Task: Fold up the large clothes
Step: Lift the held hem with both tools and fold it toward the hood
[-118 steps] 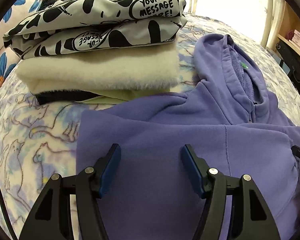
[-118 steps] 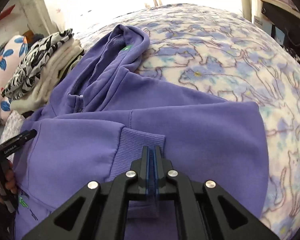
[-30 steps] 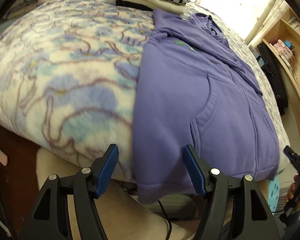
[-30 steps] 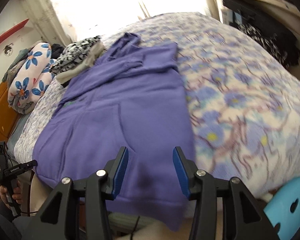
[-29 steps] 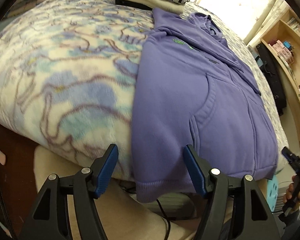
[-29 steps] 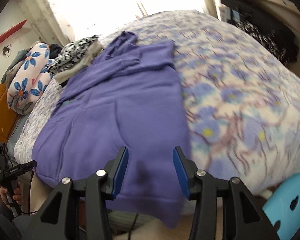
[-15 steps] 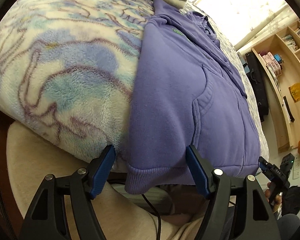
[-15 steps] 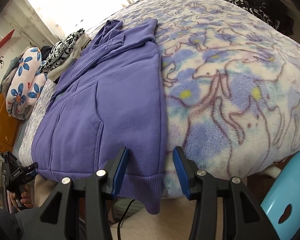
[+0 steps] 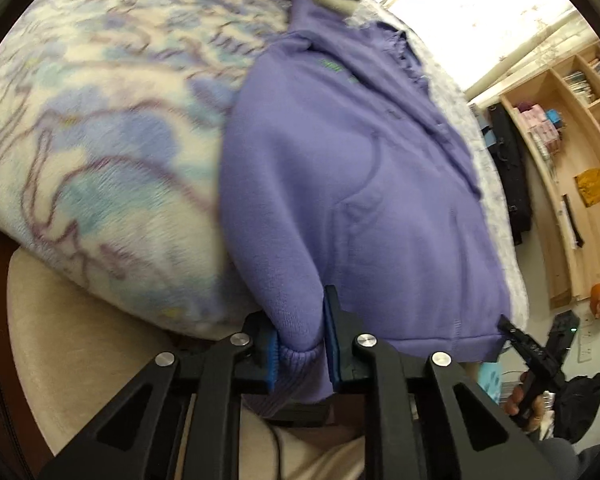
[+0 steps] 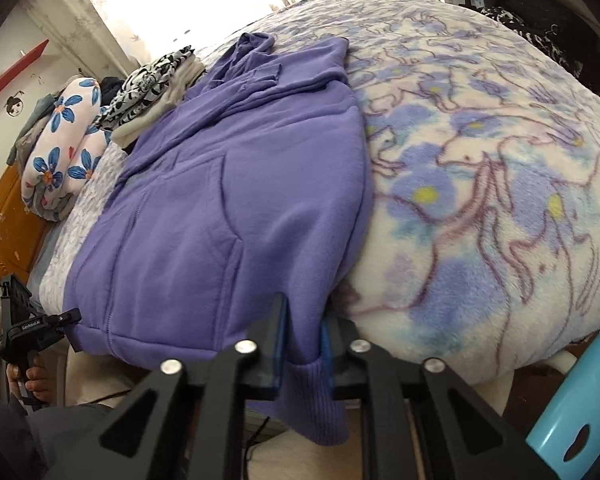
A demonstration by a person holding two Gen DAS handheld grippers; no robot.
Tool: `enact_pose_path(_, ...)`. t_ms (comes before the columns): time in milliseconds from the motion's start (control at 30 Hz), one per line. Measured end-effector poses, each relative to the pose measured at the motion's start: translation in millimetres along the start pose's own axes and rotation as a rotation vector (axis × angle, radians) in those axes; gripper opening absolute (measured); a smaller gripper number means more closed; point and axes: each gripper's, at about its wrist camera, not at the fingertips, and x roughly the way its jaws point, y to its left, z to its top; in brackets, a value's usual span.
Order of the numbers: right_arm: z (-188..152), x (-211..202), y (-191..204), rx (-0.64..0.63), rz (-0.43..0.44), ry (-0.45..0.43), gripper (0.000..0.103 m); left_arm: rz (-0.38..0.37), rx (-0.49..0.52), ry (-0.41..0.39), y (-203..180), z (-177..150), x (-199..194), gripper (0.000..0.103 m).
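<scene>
A purple hoodie (image 9: 352, 184) (image 10: 236, 184) lies front up along the bed, sleeves folded in, its ribbed hem hanging over the near edge. In the left wrist view my left gripper (image 9: 300, 340) is closing on the hem's left corner, blue pads pressing the ribbing. My right gripper (image 10: 302, 340) is closing on the hem's right corner in the right wrist view, the rib pinched between its pads. Each gripper shows at the far side of the other's view: the right gripper (image 9: 536, 354), the left gripper (image 10: 40, 330).
A fleece blanket (image 10: 480, 168) with a blue horse print covers the bed. Folded clothes (image 10: 156, 80) are stacked beside the hood, with a flowered pillow (image 10: 64, 136) behind. Wooden shelves (image 9: 568, 152) stand to the right. A blue stool (image 10: 580, 412) sits near the bed corner.
Both grippers dropped toward the bed's near edge and closed from open onto the hoodie's hem corners.
</scene>
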Motion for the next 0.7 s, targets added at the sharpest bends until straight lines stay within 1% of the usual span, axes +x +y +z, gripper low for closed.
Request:
enact_pose_path(167,15,-8,14,-0.012,0.071,-0.036,0.011,-0.084,0.024,-0.063,-32,20,-15,0.016)
enact_pose_path(267,29,-15,23,-0.02,0.118,-0.07,0.011,-0.142,0.023,-0.109,-50,45,-23,0.015)
enact_pose_path(333,46,-21,30,-0.019,0.165,-0.105,0.011,-0.169,0.025,-0.14,-61,63,-28,0.015)
enact_pose_path(467,88,-28,40,-0.022,0.225,-0.176,0.011,-0.187,0.051,-0.203,-81,102,-32,0.015)
enact_pose_path(500,104,-28,42,-0.016,0.243,-0.192,0.011,-0.187,0.055,-0.211,-85,112,-33,0.015)
enact_pose_path(567,130,-24,44,0.003,0.267,-0.208,0.011,-0.182,0.062,-0.229,-91,129,-31,0.015)
enact_pose_path(600,142,-22,44,0.013,0.276,-0.214,0.011,-0.174,0.063,-0.238,-96,143,-28,0.015)
enact_pose_path(667,162,-16,46,0.033,0.289,-0.224,0.011,-0.169,0.056,-0.247,-94,157,-25,0.016)
enact_pose_path(700,176,-10,45,0.053,0.296,-0.231,0.011,-0.163,0.043,-0.253,-94,172,-19,0.016)
